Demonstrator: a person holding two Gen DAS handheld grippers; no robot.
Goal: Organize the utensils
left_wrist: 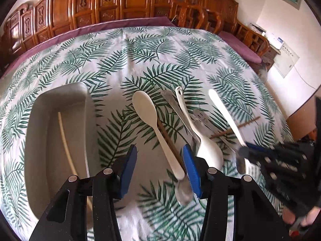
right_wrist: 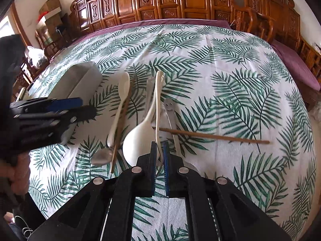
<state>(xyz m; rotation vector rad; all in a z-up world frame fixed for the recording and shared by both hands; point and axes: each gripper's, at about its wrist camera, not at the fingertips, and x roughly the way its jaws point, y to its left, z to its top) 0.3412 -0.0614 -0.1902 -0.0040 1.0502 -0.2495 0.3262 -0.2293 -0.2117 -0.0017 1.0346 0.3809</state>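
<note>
We have barely begun: the grey tray at left holds one pale chopstick. Our right gripper is clamped on a white-handled utensil. Our left gripper hangs half open, empty, over the cream spoon. Spoons and brown chopsticks remain on the cloth.

A white cloth printed with green palm fronds covers the surface, edged in purple at the top of the frame. At left sits a grey tray holding a pale cream chopstick. Centre: cream spoon, brown chopstick. Black tongs carry blue pads.
</note>
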